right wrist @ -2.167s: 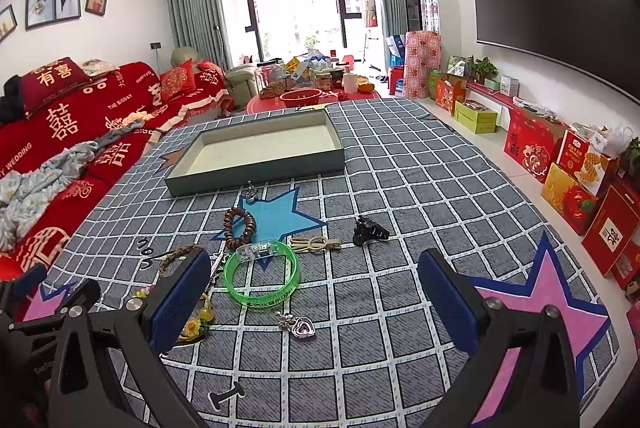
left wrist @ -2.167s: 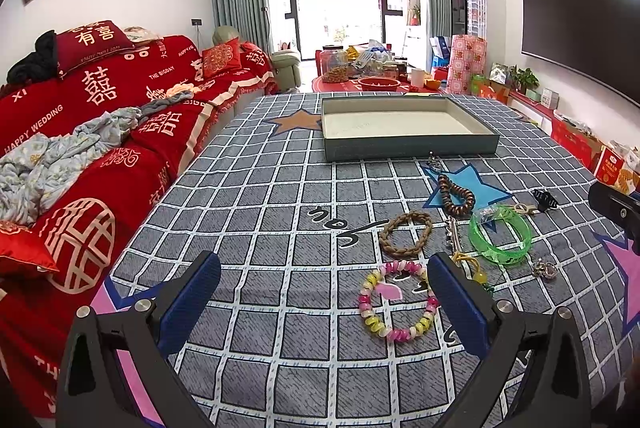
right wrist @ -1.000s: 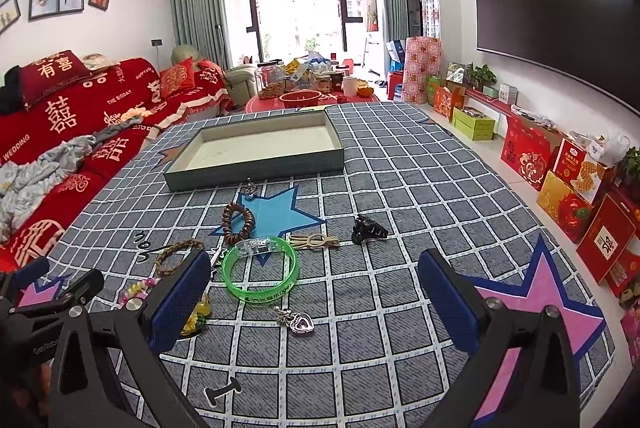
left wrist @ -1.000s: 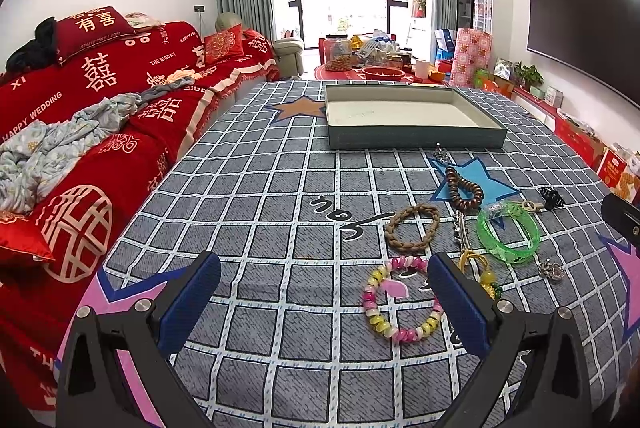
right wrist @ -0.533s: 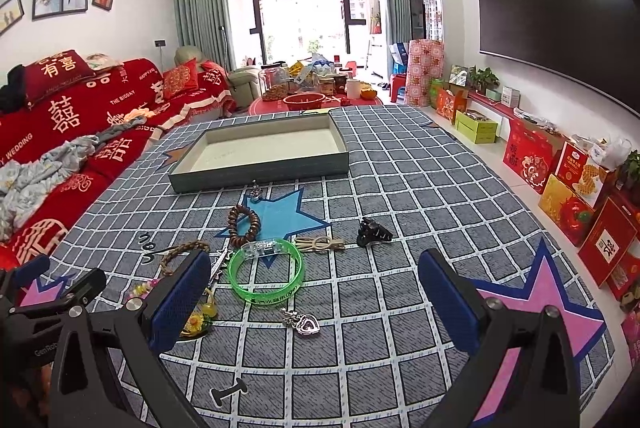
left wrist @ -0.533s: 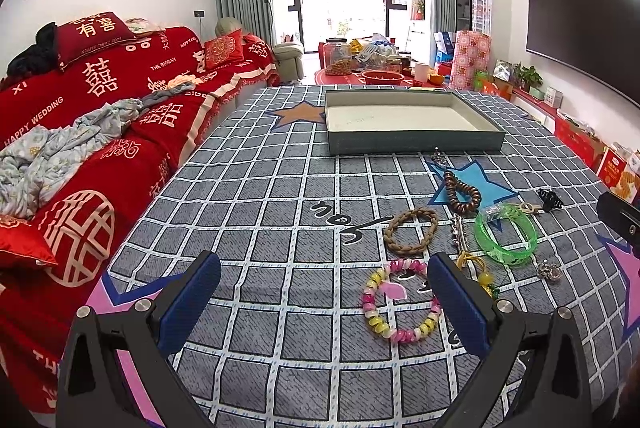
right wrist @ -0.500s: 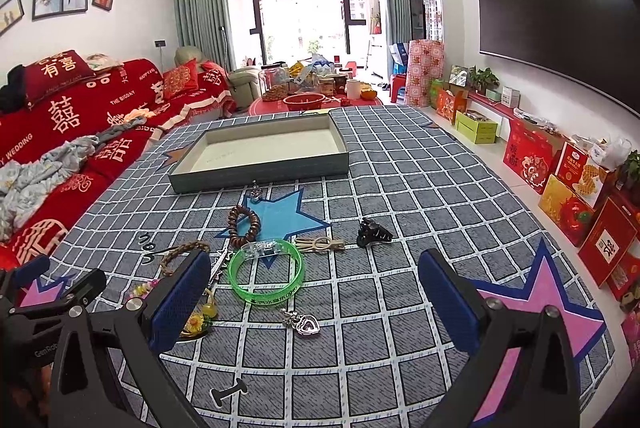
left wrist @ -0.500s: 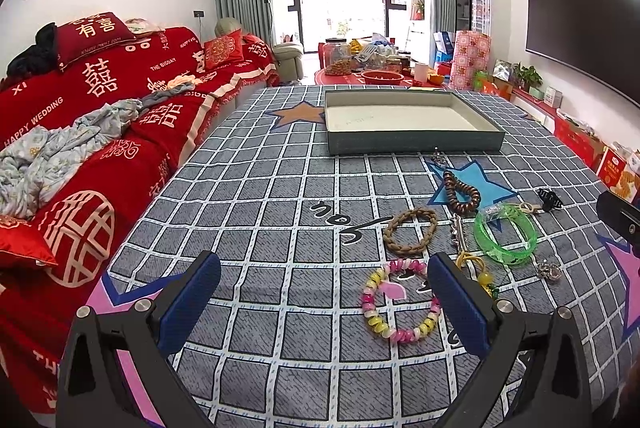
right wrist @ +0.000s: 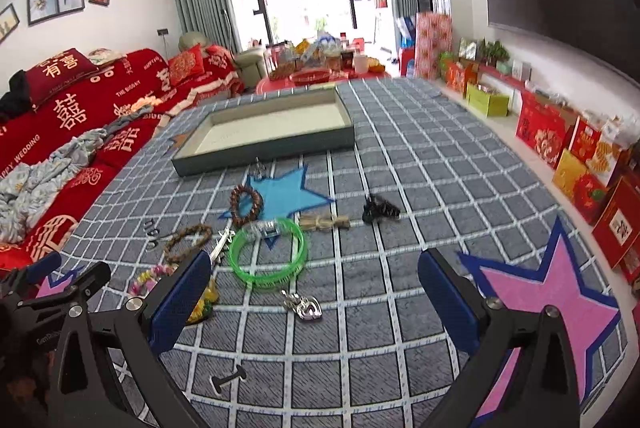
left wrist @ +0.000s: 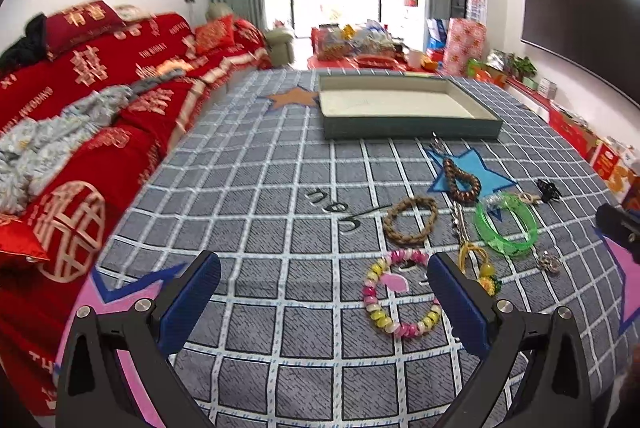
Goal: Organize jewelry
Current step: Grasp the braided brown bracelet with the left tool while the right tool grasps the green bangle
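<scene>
Jewelry lies scattered on a grey checked cloth. A pink-and-yellow bead bracelet [left wrist: 402, 294] rests just ahead of my open left gripper [left wrist: 320, 298], close to its right finger. Beyond it are a braided tan bracelet [left wrist: 410, 220], a dark bead bracelet [left wrist: 460, 182], a green bangle [left wrist: 505, 224] and a black hair clip [left wrist: 548, 189]. An empty grey tray [left wrist: 408, 128] stands farther back. My right gripper [right wrist: 314, 298] hangs open over the cloth, with the green bangle [right wrist: 268, 254] and a silver heart pendant [right wrist: 304, 304] ahead of it. The tray [right wrist: 264, 144] shows behind.
A red sofa [left wrist: 88, 100] with a grey blanket runs along the left edge of the cloth. Red gift boxes [right wrist: 580, 156] line the floor at the right under a wall TV. A cluttered red table [left wrist: 368, 58] stands behind the tray.
Both views have shifted slightly; the right wrist view has tilted and moved closer to the green bangle and pendant. Nothing on the cloth has moved, and both grippers stay open.
</scene>
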The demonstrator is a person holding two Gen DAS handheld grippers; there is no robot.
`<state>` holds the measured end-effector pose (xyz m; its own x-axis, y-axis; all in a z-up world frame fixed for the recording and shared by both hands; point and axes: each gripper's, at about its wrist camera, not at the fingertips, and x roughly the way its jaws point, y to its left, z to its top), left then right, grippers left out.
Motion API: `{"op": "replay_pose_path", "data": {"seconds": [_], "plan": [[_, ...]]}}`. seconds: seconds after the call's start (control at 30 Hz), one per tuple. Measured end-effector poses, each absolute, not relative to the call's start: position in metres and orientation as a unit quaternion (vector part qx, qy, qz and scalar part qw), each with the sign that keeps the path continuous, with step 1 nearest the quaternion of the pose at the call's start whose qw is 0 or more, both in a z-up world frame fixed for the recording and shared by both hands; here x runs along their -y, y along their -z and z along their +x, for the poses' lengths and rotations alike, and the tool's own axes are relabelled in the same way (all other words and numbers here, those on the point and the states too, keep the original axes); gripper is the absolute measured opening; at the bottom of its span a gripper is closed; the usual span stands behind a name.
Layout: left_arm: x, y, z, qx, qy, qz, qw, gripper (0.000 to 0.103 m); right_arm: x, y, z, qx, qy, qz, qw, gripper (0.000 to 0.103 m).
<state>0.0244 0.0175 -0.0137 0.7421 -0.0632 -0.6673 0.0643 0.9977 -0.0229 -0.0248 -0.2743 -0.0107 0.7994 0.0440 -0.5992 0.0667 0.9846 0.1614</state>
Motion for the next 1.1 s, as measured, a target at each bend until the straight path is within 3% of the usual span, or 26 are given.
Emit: {"op": "replay_pose_path", "data": {"seconds": [0.57, 0.63, 0.77, 0.93, 1.03, 1.07, 1.1], "plan": [[0.001, 0.037, 0.136, -0.47, 0.132, 0.042, 0.872, 0.103, 0.275, 0.047, 0.058, -0.46, -0.001, 0.108, 0.881, 0.103], [0.006, 0.044, 0.147, -0.489, 0.145, 0.05, 0.859, 0.096, 0.271, 0.052, 0.067, -0.472, 0.003, 0.096, 0.876, 0.099], [0.018, 0.052, 0.152, -0.502, 0.165, 0.066, 0.846, 0.094, 0.264, 0.064, 0.081, -0.502, 0.009, 0.083, 0.861, 0.077], [0.031, 0.048, 0.144, -0.497, 0.189, 0.104, 0.841, 0.094, 0.248, 0.066, 0.084, -0.509, 0.022, 0.025, 0.86, 0.06], [0.036, 0.047, 0.142, -0.486, 0.187, 0.123, 0.845, 0.093, 0.243, 0.064, 0.082, -0.505, 0.014, 0.015, 0.863, 0.036], [0.036, 0.046, 0.143, -0.486, 0.195, 0.121, 0.843, 0.084, 0.243, 0.063, 0.083, -0.504, 0.013, 0.015, 0.864, 0.018], [0.037, 0.045, 0.143, -0.487, 0.209, 0.112, 0.841, 0.076, 0.244, 0.062, 0.084, -0.505, 0.011, 0.018, 0.863, 0.009]]}}
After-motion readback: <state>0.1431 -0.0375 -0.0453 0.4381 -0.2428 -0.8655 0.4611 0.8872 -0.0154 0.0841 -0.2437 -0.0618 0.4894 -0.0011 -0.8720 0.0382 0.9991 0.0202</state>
